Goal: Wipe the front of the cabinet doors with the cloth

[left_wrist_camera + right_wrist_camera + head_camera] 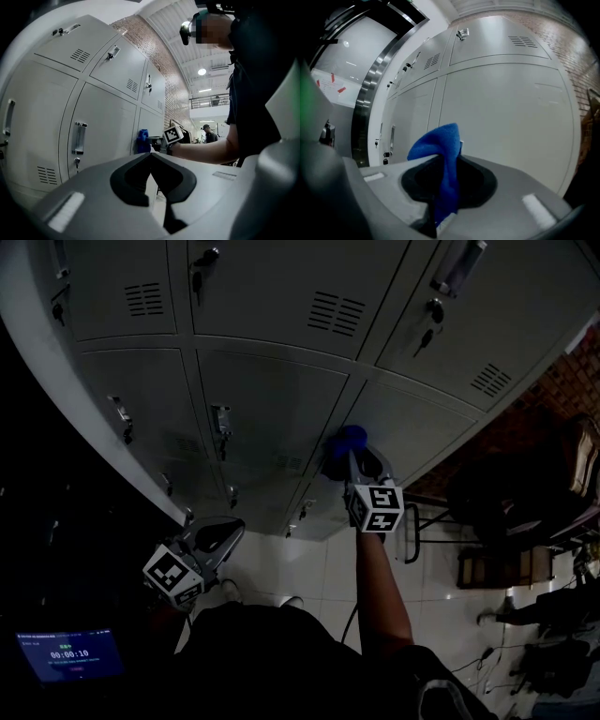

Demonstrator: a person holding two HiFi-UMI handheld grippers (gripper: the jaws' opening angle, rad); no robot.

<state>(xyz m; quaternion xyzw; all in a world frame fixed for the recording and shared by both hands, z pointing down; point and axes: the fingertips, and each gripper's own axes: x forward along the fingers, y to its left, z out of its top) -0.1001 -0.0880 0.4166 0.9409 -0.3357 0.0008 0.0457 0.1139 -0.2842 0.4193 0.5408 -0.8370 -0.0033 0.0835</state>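
At the cabinet door (412, 423), right gripper (350, 458) fingers pinch the cloth (345, 439), seemingly mid-wipe; next, sweep sideways. Left gripper (150, 156) fingers rest pressed together.

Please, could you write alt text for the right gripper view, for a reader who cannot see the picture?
A blue cloth is clamped between the jaws of the right gripper, with its bunched top raised in front of a plain grey cabinet door. To the left stand more grey doors, and those above have vent slots.
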